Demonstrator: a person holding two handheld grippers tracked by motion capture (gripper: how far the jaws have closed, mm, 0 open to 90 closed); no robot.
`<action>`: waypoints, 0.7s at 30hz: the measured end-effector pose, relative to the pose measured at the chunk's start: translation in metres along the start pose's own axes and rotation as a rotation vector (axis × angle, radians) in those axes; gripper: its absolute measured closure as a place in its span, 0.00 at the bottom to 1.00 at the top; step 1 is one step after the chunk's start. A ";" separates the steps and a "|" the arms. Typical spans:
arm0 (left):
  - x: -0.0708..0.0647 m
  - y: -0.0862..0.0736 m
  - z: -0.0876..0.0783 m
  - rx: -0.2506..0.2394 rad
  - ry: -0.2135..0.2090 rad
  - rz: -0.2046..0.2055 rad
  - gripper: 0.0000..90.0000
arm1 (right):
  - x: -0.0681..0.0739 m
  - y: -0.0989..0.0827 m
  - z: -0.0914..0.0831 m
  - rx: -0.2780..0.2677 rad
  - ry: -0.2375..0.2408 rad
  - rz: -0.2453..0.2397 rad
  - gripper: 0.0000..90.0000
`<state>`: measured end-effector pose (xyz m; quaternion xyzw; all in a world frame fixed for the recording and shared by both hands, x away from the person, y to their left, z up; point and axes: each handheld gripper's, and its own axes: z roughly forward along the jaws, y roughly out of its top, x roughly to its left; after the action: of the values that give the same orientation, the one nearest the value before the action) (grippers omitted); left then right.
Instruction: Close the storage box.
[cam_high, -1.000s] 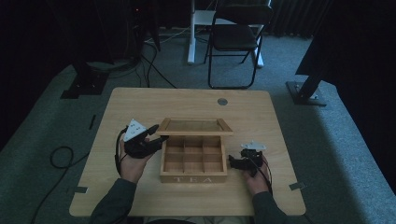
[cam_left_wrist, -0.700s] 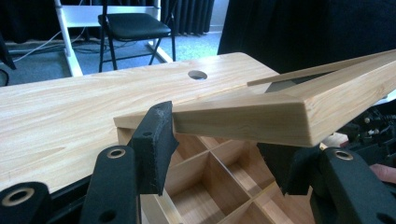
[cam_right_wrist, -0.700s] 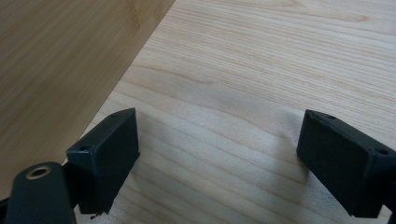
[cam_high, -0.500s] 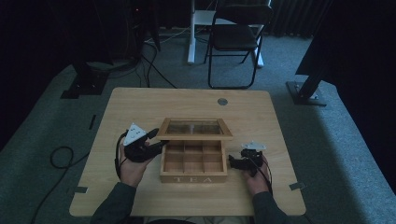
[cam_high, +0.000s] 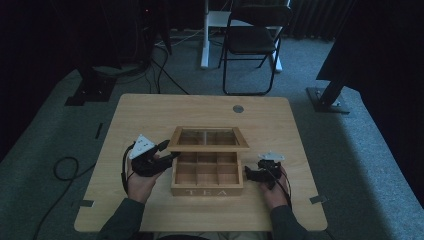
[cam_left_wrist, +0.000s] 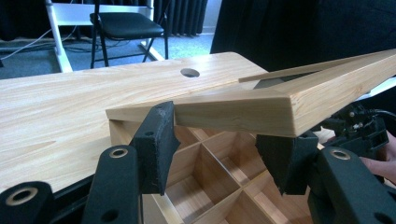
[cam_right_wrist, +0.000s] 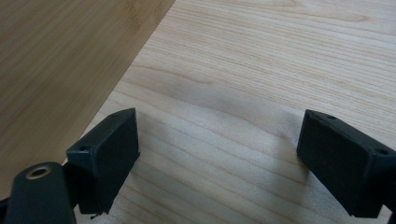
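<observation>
High view: a wooden tea box (cam_high: 207, 176) marked "TEA" sits at centre of the tabletop (cam_high: 150, 112), its compartments exposed. Its hinged lid (cam_high: 208, 139), a wooden frame with a clear pane, is raised partway above the rear of the box. The left tool (cam_high: 167, 151), at the left of the box, meets the lid's left end. Left gripper view: the lid's edge (cam_left_wrist: 243, 109) lies between the two jaws, resting against the left one; whether the pads clamp it cannot be told. The jaws have just been closing slightly. The right tool (cam_high: 250, 173) lies at the right of the box, jaws spread wide over bare tabletop (cam_right_wrist: 261, 70), holding nothing, just beside the box wall (cam_right_wrist: 60, 51).
</observation>
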<state>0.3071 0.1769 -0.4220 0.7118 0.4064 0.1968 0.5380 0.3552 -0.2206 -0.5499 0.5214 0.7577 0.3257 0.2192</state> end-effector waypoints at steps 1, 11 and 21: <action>0.000 -0.001 0.000 -0.002 0.000 -0.001 0.53 | 0.000 0.000 0.000 0.000 0.000 0.000 0.14; -0.001 -0.006 -0.003 0.003 -0.009 0.000 0.53 | 0.000 0.000 0.000 0.000 0.000 -0.001 0.14; -0.003 -0.008 -0.004 0.009 -0.008 -0.004 0.53 | 0.000 0.000 0.000 -0.001 0.000 -0.001 0.14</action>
<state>0.2992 0.1777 -0.4280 0.7141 0.4067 0.1910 0.5368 0.3553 -0.2206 -0.5500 0.5208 0.7577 0.3261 0.2197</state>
